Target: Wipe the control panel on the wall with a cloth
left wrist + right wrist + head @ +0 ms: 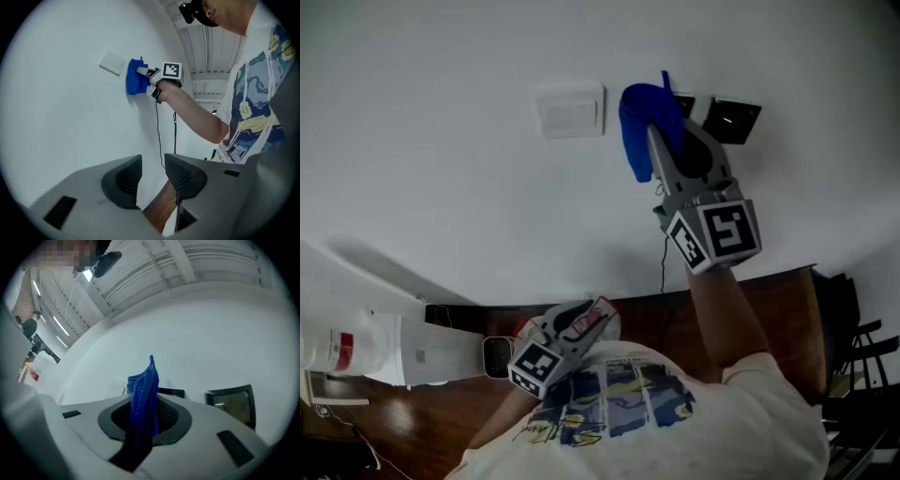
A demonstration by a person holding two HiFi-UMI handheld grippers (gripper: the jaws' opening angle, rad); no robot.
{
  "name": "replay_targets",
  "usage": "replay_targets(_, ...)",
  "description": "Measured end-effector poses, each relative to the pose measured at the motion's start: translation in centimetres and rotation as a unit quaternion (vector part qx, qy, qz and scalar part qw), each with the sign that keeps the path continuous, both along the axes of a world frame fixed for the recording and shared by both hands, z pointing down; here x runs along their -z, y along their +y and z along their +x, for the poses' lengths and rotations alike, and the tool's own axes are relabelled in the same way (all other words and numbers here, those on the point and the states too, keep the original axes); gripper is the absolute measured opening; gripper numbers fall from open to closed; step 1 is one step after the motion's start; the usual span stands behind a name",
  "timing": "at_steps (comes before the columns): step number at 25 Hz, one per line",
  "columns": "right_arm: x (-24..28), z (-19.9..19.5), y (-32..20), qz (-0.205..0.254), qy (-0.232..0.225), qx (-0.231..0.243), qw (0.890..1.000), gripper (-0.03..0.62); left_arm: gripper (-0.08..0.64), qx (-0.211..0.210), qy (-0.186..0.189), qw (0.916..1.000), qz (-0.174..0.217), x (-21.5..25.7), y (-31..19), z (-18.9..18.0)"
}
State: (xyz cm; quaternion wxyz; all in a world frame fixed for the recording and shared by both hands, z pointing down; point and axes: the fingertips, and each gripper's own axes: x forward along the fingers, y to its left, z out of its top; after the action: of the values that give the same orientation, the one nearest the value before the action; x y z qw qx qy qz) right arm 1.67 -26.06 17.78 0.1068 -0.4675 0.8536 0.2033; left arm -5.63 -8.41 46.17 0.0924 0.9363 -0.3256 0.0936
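The white switch plate (570, 109) sits just beside your cloth (637, 114) on its left, the black control panel (733, 119) near its right. Bare wall (441, 159) lies open below both; a thin cable (664, 267) hangs there.

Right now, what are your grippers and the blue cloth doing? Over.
Right gripper shut on blue woven cloth, up beside dark square control panel. Left gripper open, empty, low. Nothing blocking.

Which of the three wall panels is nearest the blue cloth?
The middle dark panel, partly hidden behind the cloth; the white plate sits left of it, the lit display panel right.
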Motion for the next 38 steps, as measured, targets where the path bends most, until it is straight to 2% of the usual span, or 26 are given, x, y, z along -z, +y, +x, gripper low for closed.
replay_targets(9,0.3,7.3,-0.2,0.007,-0.028,-0.072,0.997,0.095,0.155,-0.005,0.000,1.0000,-0.004,0.0,-0.4,0.7)
replay_targets(14,0.0,9.4,-0.1,0.006,-0.041,-0.090,0.995,0.095,0.153,-0.008,-0.002,0.9999,-0.006,-0.1,-0.4,0.9)
replay_targets(17,0.3,8.5,1.2,0.015,-0.042,-0.075,0.996,0.095,0.153,-0.007,-0.002,1.0000,-0.006,-0.1,-0.3,1.0)
replay_targets(22,0.1,3.8,3.4,0.022,-0.026,-0.015,0.999,0.095,0.155,-0.003,-0.003,1.0000,-0.003,0.1,0.0,0.7)
replay_targets(26,0.1,-0.3,2.9,0.025,-0.011,0.022,0.999,0.095,0.155,0.000,-0.006,1.0000,0.000,0.0,0.4,0.6)
replay_targets(29,0.3,-2.1,1.7,0.025,-0.007,0.030,0.999,0.095,0.153,0.003,-0.007,1.0000,-0.001,0.0,0.7,0.6)
replay_targets(33,0.1,-2.3,0.2,0.020,-0.006,0.023,1.000,0.095,0.153,0.008,-0.010,0.9999,-0.002,0.0,0.9,0.3)
replay_targets(38,-0.2,0.7,-0.2,0.015,-0.017,-0.004,1.000,0.095,0.153,0.017,-0.006,0.9998,-0.006,0.0,0.8,-0.1)
